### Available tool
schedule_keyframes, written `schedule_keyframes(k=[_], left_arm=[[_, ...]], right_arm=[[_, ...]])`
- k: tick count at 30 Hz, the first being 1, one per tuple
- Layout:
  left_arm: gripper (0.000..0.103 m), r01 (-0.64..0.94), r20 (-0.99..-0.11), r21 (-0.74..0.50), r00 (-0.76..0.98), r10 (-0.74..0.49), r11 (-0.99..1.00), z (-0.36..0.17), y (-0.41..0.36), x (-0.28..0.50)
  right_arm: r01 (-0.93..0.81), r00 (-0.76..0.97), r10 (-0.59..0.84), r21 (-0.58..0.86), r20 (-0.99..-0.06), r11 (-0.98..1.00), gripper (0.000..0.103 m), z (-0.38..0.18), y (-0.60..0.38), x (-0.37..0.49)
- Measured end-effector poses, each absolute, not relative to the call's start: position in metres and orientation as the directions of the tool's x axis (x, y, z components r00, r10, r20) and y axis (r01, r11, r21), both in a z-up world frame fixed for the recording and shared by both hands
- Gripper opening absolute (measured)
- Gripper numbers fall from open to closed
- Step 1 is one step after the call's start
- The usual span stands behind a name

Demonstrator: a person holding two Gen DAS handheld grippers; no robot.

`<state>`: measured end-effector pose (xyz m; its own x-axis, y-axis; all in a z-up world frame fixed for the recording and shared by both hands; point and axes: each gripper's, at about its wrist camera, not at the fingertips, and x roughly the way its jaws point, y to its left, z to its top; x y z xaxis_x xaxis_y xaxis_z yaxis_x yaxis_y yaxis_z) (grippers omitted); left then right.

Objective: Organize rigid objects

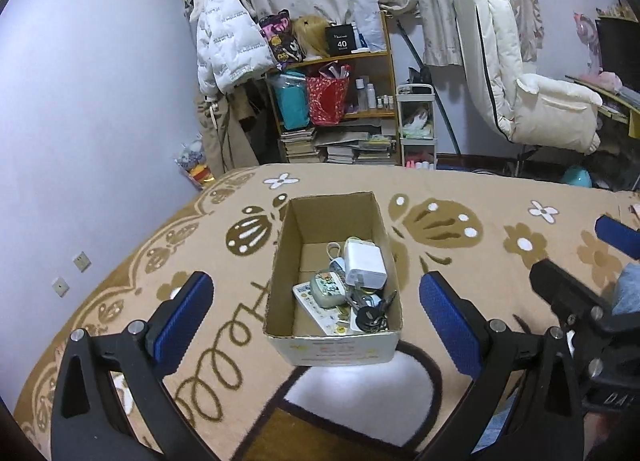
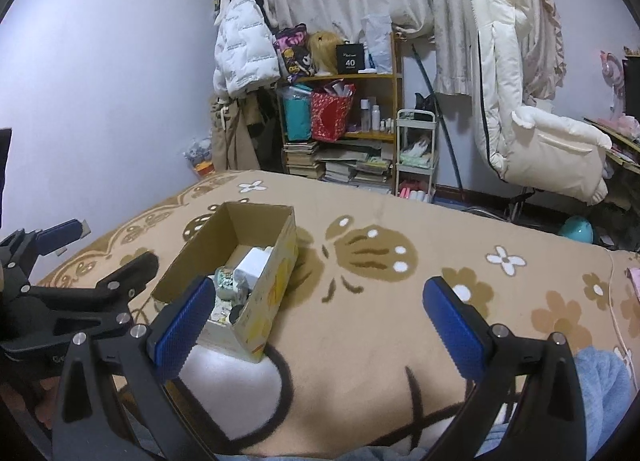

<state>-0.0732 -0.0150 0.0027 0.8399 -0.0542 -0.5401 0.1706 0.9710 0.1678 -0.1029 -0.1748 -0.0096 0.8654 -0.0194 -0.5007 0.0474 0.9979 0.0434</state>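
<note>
Left wrist view puts your left gripper low in the frame, its fingers spread wide with nothing between them, the ribbed blue pads standing on either side of an open cardboard box. The box sits at centre frame on a fuzzy tan blanket with brown flower and bug shapes. It is a plain rectangular carton, top open, a printed white panel on its near wall. Inside, heaped toward the near right corner, you can see a white blocky charger, a small rounded case with cartoon print, a flat white remote under it, and a dark bunch of keys. At the right edge of that frame, your right gripper's black arm and one blue pad show.

Your right wrist view shows your right gripper with its fingers likewise wide apart and empty, over bare blanket at lower centre. The box lies at centre left there, partly behind the left blue pad. A wooden shelf with stacked books stands at upper centre.
</note>
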Motion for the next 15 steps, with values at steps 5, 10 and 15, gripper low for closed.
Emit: schedule_keyframes(k=[5, 10, 15], left_arm=[[0.102, 0.174, -0.54, 0.168, 0.84, -0.058, 0.97, -0.001, -0.014, -0.071], [0.102, 0.187, -0.54, 0.167, 0.839, -0.07, 0.968, -0.004, -0.017, -0.071], [0.102, 0.201, -0.535, 0.164, 0.841, -0.084, 0.966, -0.004, -0.02, -0.073]], right_arm=[[0.05, 0.864, -0.021, 0.045, -0.504, 0.998, 0.103, -0.011, -0.175, -0.103], [0.089, 0.86, -0.03, 0.092, -0.51, 0.992, 0.103, -0.012, -0.187, -0.102], [0.118, 0.852, -0.031, 0.134, -0.523, 0.984, 0.103, -0.015, -0.2, -0.101]])
